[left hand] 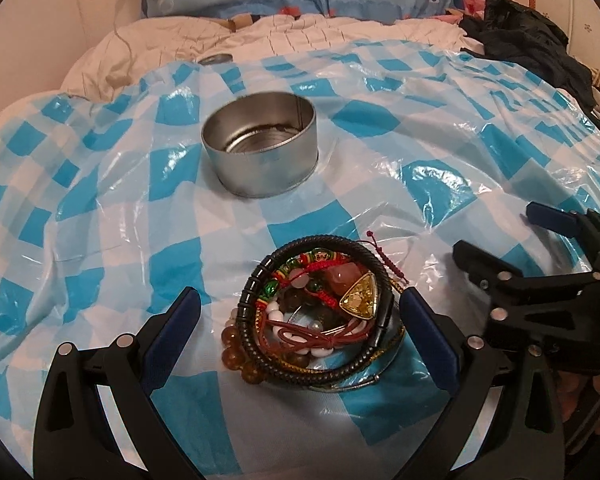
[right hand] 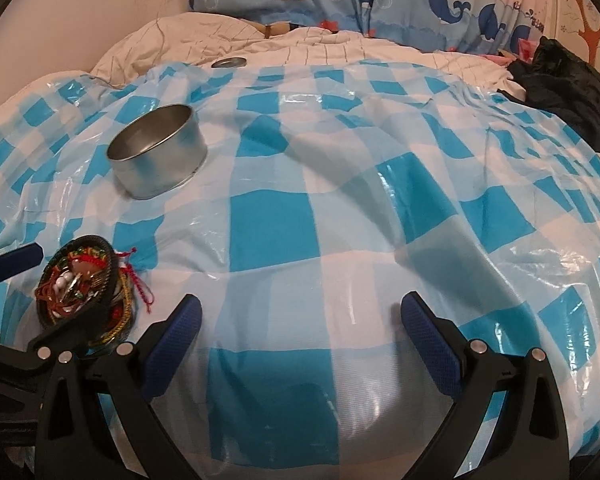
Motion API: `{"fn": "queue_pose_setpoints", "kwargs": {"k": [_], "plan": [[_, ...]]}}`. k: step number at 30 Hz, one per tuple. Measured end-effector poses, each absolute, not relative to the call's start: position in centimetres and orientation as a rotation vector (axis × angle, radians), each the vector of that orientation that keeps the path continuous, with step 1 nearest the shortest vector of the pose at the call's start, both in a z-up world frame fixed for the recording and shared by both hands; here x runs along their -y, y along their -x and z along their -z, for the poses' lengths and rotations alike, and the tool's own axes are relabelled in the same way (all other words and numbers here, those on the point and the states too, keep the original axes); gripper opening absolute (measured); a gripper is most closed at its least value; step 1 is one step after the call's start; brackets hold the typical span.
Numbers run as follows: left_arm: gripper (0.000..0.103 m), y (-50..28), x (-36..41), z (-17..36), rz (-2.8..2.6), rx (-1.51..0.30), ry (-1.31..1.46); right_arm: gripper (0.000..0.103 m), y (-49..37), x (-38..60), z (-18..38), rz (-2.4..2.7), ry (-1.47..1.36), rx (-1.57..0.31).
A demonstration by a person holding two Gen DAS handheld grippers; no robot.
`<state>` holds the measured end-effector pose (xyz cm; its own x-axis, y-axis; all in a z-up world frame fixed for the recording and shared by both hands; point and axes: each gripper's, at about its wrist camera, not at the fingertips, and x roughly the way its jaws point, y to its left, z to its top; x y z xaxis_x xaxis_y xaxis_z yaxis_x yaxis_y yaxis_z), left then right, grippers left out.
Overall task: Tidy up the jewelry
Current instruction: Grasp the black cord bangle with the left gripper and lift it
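Jewelry pile (left hand: 316,320) between our spread left gripper (left hand: 300,320) jaws; right gripper (right hand: 300,320) spread; tin (left hand: 260,148) far

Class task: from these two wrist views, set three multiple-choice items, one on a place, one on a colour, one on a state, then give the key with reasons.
1. Where is the jewelry pile?
A. inside the tin
B. between the left gripper's fingers
C. on the pillow

2. The cloth is checked white and:
A. blue
B. red
C. green

3. The tin is:
A. lidded
B. tipped over
C. open and empty

Key: B, the left gripper straddles the pile; A, blue squares show; C, its bare bottom is visible. The right gripper holds nothing.
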<state>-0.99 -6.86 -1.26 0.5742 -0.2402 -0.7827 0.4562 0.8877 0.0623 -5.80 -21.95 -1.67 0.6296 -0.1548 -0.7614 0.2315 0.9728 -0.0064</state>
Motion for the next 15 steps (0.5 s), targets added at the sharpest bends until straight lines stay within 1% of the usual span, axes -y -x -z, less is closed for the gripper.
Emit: {"fn": "queue_pose_setpoints", "kwargs": {"k": [2,4,5,6,11,15], "plan": [[0.095,0.8,6.9,1.4,0.423,-0.878,-0.261,0.096,5.8,22.2,1.7,0.223,-0.109,-0.865],[0.091,0.6,6.9,1.5,0.432,-0.879,-0.257,0.096,5.8,22.3,1.6,0.223,-0.114,-0.865],[0.079,0.6,6.8,1.6,0.444,-0.885,-0.251,0.096,5.8,22.3,1.6,0.224,-0.112,-0.865],[0.072,0.5,6.7,1.6,0.483,-0.897,-0.225,0.096,5.8,22.3,1.6,0.223,-0.111,-0.864],[0.068,0.6,6.2,1.3,0.508,-0.899,-0.174,0.096,5.7,22.3,1.6,0.220,-0.111,-0.867],[0.068,0.8,5.8,0.4,0.515,-0.872,-0.160,0.096,5.7,22.3,1.6,0.219,-0.111,-0.866]]}}
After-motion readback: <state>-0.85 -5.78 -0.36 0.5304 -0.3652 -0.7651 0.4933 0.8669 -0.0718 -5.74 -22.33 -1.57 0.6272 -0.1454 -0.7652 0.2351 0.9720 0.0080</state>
